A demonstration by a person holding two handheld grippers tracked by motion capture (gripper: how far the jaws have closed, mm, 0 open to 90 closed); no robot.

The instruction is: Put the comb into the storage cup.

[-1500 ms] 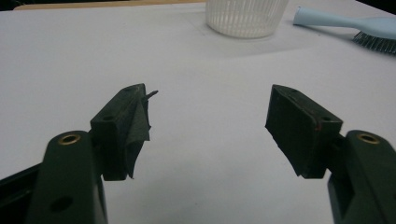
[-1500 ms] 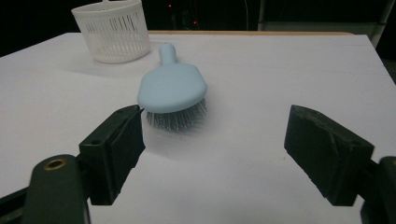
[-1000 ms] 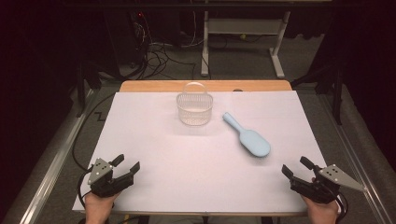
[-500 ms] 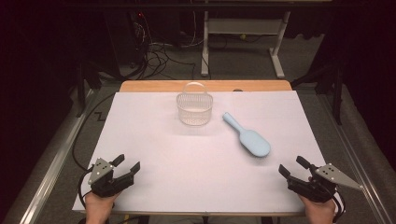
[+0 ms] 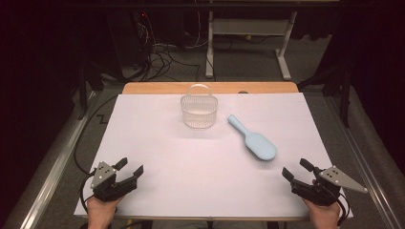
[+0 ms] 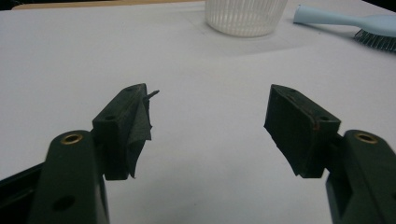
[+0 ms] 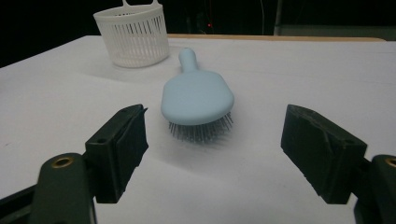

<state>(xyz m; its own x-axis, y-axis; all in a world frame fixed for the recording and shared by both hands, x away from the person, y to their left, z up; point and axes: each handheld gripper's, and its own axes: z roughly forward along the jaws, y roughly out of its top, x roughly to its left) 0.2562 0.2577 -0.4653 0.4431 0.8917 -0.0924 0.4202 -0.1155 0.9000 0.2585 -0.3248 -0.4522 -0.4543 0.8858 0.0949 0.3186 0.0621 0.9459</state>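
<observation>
- We held the left gripper (image 5: 130, 170) low at the near left corner of the white-covered table (image 5: 157, 157), its jaws apart and with nothing between them
- In the left gripper view we saw bare white surface between its jaws, and a torn piece of black pad hung from one jaw
- We held the right gripper (image 5: 297, 170) at the near right corner, its jaws also wide apart and empty
- The light blue plastic hairbrush (image 5: 253, 139) lay bristles down on the table, near the right gripper but not touching it, with its handle pointing away towards the basket
- The small white slotted plastic basket with a handle (image 5: 199, 110) stood upright at the far middle of the table, just beside the brush handle
</observation>
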